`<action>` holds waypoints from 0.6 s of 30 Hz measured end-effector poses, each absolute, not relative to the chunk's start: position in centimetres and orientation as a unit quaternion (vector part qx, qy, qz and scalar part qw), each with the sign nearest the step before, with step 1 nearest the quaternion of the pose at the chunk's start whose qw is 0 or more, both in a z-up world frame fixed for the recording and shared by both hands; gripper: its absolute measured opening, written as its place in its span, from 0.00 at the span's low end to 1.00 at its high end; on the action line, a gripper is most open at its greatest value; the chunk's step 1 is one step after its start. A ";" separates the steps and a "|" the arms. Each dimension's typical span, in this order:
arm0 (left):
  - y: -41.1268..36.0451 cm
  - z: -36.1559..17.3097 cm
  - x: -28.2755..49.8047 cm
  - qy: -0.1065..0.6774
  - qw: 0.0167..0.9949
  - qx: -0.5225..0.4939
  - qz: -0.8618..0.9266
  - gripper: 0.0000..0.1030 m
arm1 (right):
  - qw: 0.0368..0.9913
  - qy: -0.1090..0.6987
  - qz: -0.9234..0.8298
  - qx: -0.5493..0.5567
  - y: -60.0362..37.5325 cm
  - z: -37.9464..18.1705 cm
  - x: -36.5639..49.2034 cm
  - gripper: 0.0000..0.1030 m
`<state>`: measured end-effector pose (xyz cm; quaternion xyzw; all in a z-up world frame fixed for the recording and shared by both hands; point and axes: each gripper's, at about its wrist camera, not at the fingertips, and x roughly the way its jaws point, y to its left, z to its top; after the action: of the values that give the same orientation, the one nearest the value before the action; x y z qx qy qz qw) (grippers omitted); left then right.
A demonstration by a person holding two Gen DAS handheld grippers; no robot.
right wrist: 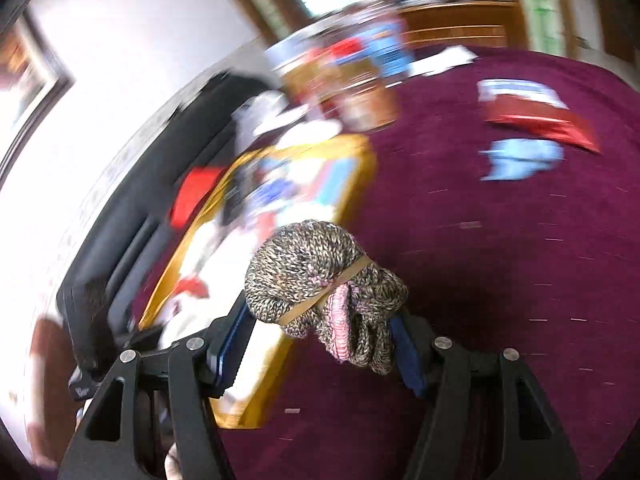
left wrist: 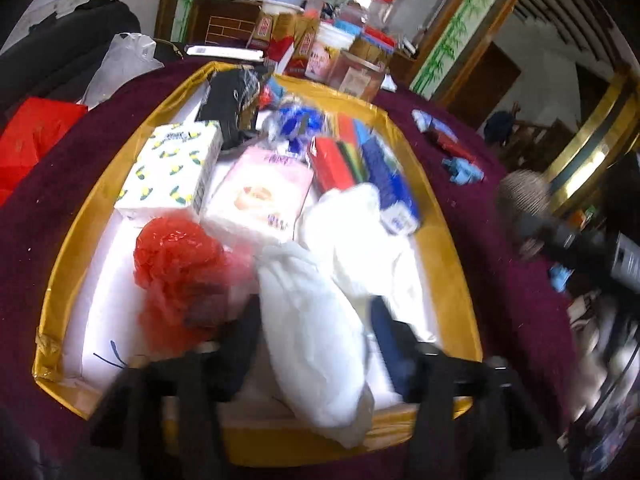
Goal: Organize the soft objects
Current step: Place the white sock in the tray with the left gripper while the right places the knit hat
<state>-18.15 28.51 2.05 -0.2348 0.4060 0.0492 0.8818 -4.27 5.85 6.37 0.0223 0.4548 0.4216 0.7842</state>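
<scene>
A yellow-rimmed box (left wrist: 448, 248) on the maroon cloth holds tissue packs, a red plastic bag (left wrist: 180, 260), sponges and white bags. My left gripper (left wrist: 316, 332) hovers over its near end, its fingers either side of a white plastic bag (left wrist: 316, 340); whether they pinch it is unclear. My right gripper (right wrist: 324, 328) is shut on a speckled knitted bundle (right wrist: 320, 280) bound with a rubber band, held above the cloth just right of the box (right wrist: 356, 152). The bundle also shows in the left wrist view (left wrist: 522, 192).
A blue cloth (right wrist: 524, 158) and a red-and-white packet (right wrist: 536, 114) lie on the maroon cloth (right wrist: 500, 300) to the right. Jars and boxes (left wrist: 340, 52) crowd the table's far edge. A red bag (left wrist: 32, 140) and dark clothing lie left of the box.
</scene>
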 end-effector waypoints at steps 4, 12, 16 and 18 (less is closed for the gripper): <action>29.9 3.9 -20.1 0.364 0.895 -0.255 0.047 0.69 | 0.750 0.470 0.465 -0.023 11.0 5.6 -7.1 0.62; 33.9 5.2 -23.4 0.312 0.901 -0.290 0.082 0.74 | 0.686 0.509 0.508 -0.113 17.7 2.4 -10.8 0.62; 34.4 4.5 -23.3 0.314 0.897 -0.300 0.079 0.74 | 0.696 0.501 0.482 -0.179 19.2 1.8 -11.8 0.62; 34.5 4.2 -23.4 0.316 0.896 -0.304 0.075 0.74 | 0.710 0.500 0.457 -0.194 19.3 1.7 -11.0 0.62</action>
<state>-23.37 34.46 4.24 -0.3043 0.3156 0.0754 0.8956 -11.01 19.29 1.70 -0.1939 0.4999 0.4570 0.7096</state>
